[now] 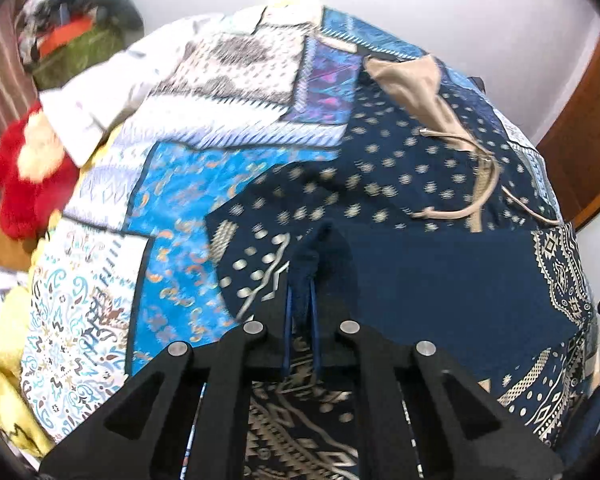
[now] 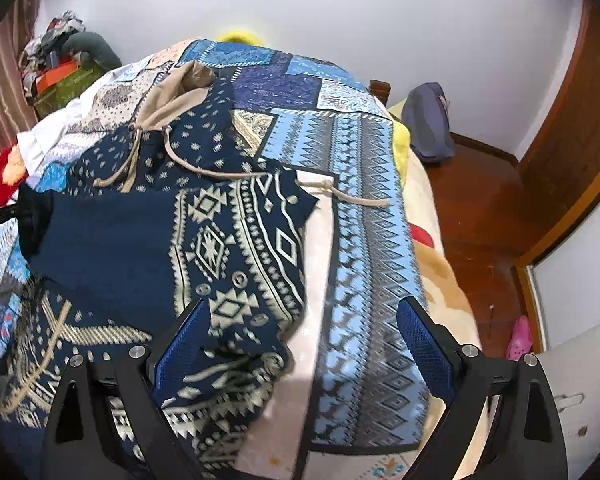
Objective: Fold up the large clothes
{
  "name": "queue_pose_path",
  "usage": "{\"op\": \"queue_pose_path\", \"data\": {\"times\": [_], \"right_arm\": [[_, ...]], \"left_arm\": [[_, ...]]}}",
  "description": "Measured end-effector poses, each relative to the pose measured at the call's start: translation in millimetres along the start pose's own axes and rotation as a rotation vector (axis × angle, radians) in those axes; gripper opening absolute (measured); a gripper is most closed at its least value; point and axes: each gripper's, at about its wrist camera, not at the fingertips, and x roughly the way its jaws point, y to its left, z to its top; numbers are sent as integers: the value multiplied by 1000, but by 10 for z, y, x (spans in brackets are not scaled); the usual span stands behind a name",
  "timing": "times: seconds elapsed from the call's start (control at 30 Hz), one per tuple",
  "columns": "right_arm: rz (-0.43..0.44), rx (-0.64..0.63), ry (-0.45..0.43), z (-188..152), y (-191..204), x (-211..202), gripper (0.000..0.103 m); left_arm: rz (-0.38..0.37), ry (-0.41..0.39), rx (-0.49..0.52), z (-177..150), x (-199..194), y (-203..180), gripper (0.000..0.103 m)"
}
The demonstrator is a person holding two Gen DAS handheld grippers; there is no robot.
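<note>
Navy knit hoodie with beige patterns lies spread on the patchwork bedcover. From the left wrist, the left gripper is closed on a fold of its navy fabric. From the right wrist, the right gripper stands wide open above the hoodie's edge, holding nothing. The cloth looks soft, thick and floppy; hems and corners seem the best places to take hold.

White walls, red-brown wood floor, striped curtain at left.
</note>
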Motion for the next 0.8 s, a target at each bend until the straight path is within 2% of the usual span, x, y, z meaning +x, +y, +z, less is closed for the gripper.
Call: {"op": "queue_pose_path", "data": {"times": [0.13,0.2,0.3,0.4,0.47,0.57,0.63,0.73,0.8], "right_arm": [[37,12,22,37,104,143,94],[28,1,60,26,163,281,94],[10,-31,114,-37,223,462,94],[23,-27,134,-84,190,514,94],[17,-13,142,-74,142,472,94],[13,6,116,-46,58,309,94],[13,7,98,-24,41,200,94],[24,13,58,3,64,12,94],[62,24,44,10,103,-70,94]], "left_arm": [[111,67,29,-196,211,129,9],[183,95,51,-334,352,205,9],[239,158,64,-502,529,347,9],[264,204,59,-639,586,508,9],[236,206,43,-677,514,575,12],[175,177,21,-639,267,606,33],[144,122,18,-570,83,554,64],[87,39,21,-444,-109,387,83],[62,25,42,-374,-82,239,86]]}}
